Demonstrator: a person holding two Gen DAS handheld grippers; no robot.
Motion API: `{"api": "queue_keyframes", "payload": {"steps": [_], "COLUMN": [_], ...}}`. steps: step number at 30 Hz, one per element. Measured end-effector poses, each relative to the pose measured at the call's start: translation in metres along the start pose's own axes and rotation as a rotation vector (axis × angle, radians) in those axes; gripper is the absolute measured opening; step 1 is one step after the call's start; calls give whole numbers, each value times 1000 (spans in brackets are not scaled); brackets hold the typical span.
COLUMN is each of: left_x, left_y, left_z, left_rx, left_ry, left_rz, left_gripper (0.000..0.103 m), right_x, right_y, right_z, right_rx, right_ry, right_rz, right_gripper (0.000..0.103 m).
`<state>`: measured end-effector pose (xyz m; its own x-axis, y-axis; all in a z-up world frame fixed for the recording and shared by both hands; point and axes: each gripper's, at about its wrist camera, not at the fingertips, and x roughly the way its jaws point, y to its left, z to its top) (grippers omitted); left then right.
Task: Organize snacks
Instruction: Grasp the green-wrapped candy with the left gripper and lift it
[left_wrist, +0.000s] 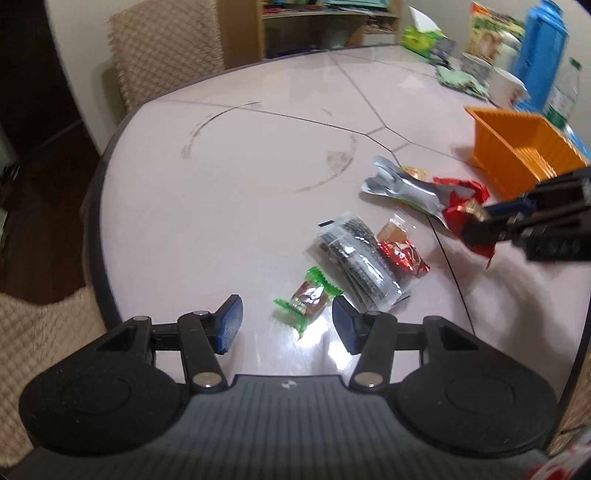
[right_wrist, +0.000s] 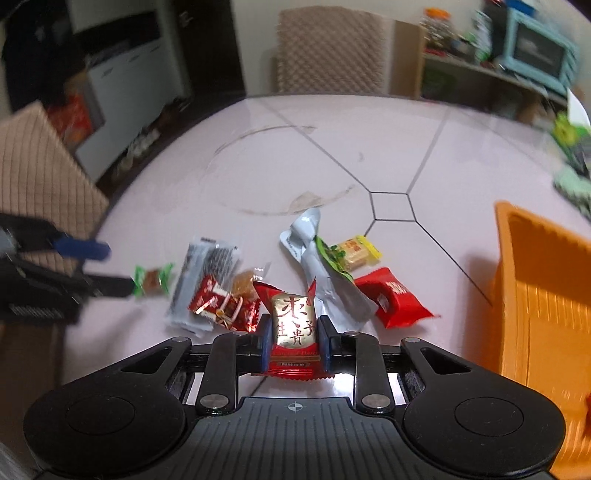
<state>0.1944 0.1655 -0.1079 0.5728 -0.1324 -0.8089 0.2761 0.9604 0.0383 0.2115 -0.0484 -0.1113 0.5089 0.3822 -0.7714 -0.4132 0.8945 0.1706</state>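
Observation:
My right gripper is shut on a red-and-gold snack packet, its blue pads pressing both sides; the left wrist view shows that gripper at the right. My left gripper stands open low over the table, a green-wrapped candy just ahead between its fingertips, not touched. More snacks lie in a loose pile: a grey-black packet, a small red packet, a crumpled silver pouch, a yellow packet and a red pack. An orange basket stands right of the pile.
The pale round table has its dark edge close on the left, with woven chairs behind it. At the back right stand a blue carton, a white cup, a bottle and green packs.

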Motion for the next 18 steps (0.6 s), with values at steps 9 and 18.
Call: {"api": "queue_keyframes", "payload": {"steps": [9,18], "left_x": [25,27], "left_y": [-9,-13], "left_z": [6,4], "left_rx": [145,118], "left_ry": [27,41], "left_rz": [-27,-42], "left_gripper": [32,18], "right_x": [-29,-41], "right_y": [-18,-22], "right_z": [-6,-16], "right_rx": [154,190], "right_ry": [-10,-15], "right_rz": [-1,-16], "right_gripper": [26,26]}}
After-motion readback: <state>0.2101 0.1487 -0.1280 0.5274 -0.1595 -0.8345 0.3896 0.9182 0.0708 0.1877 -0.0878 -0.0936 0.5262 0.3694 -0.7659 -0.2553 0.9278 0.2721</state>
